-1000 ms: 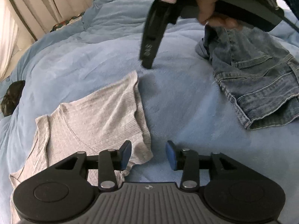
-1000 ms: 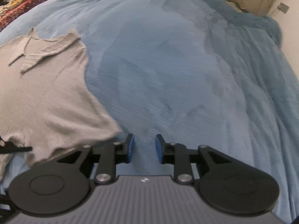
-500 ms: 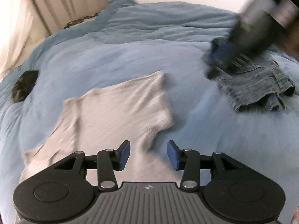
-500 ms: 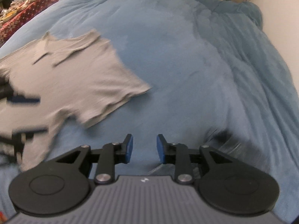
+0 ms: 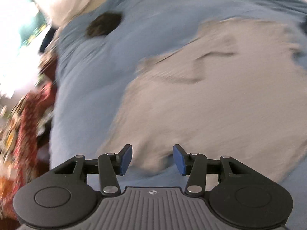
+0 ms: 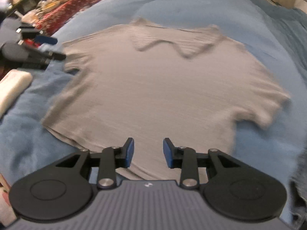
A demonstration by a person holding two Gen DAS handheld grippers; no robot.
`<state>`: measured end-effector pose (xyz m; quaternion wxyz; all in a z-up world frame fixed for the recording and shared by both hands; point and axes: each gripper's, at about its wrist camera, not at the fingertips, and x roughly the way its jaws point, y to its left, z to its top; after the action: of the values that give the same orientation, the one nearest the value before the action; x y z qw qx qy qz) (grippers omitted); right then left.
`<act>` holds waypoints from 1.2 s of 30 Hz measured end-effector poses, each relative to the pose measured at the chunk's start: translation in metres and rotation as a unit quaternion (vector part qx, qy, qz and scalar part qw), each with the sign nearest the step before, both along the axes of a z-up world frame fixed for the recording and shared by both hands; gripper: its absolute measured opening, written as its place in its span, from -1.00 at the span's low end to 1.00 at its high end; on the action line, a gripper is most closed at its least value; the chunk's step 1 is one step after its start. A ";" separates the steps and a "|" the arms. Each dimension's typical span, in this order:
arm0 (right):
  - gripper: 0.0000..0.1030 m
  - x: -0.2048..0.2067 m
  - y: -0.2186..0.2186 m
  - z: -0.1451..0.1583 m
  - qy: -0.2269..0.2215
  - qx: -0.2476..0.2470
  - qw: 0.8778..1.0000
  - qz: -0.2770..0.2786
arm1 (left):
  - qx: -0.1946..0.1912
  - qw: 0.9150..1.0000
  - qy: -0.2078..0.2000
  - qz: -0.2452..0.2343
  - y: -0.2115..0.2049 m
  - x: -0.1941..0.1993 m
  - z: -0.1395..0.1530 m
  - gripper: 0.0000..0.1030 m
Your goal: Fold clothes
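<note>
A grey short-sleeved T-shirt [image 6: 163, 88] lies spread flat on the blue bedspread [image 6: 211, 9], neckline at the far side. My right gripper [image 6: 147, 152] is open and empty, just above the shirt's near hem. My left gripper [image 5: 152, 159] is open and empty over one edge of the shirt [image 5: 220, 99], which looks blurred there. In the right wrist view the left gripper [image 6: 45, 47] shows at the far left, beside the shirt's left sleeve.
A dark object [image 5: 104, 25] lies on the bedspread beyond the shirt. A red patterned cloth with clutter [image 6: 63, 9] sits off the bed's left side. A white sleeve [image 6: 13, 84] shows at the left. Dark denim [image 6: 299, 174] peeks in at the right edge.
Both grippers have swung round to face the grey shirt. The right one now sits at its hem and the left one at its side. The jeans have left the left wrist view.
</note>
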<state>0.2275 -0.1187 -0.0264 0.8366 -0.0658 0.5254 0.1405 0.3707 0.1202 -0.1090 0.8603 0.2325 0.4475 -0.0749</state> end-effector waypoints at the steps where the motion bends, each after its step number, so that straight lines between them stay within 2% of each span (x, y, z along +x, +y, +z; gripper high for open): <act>1: -0.29 0.002 0.013 -0.003 0.002 0.003 1.000 0.010 | 0.001 1.000 0.001 0.011 0.018 0.007 -0.003 -0.10; 6: -0.29 0.012 0.080 -0.019 0.010 0.016 0.998 0.062 | -0.006 1.000 0.013 0.016 0.078 0.039 -0.014 -0.12; 13: -0.29 0.023 0.160 -0.036 0.026 0.036 0.991 0.125 | -0.040 0.998 0.037 -0.026 0.109 0.061 -0.025 -0.12; 16: -0.29 0.024 0.179 -0.042 0.040 0.037 0.988 0.145 | -0.045 0.997 0.046 -0.035 0.113 0.066 -0.032 -0.14; 19: -0.29 0.024 0.196 -0.053 0.063 0.029 0.985 0.156 | -0.069 0.996 0.048 -0.032 0.120 0.071 -0.031 -0.14; 25: -0.30 0.017 0.207 -0.076 0.102 0.019 0.985 0.139 | -0.079 0.995 0.049 -0.028 0.120 0.083 -0.031 -0.14; 27: -0.52 0.015 0.211 -0.079 0.100 0.010 0.985 0.141 | -0.075 0.995 0.050 -0.033 0.116 0.085 -0.032 -0.14; 33: -0.81 0.010 0.212 -0.079 0.101 0.012 0.984 0.143 | -0.067 0.995 0.047 -0.052 0.107 0.086 -0.029 -0.15; 36: -0.90 0.010 0.213 -0.077 0.101 0.011 0.985 0.143 | -0.059 0.996 0.045 -0.055 0.108 0.086 -0.027 -0.15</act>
<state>0.2371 0.0942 -0.1031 0.7514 -0.1162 0.5907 0.2700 0.4567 0.2287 -0.1356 0.8460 0.2017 0.4672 -0.1588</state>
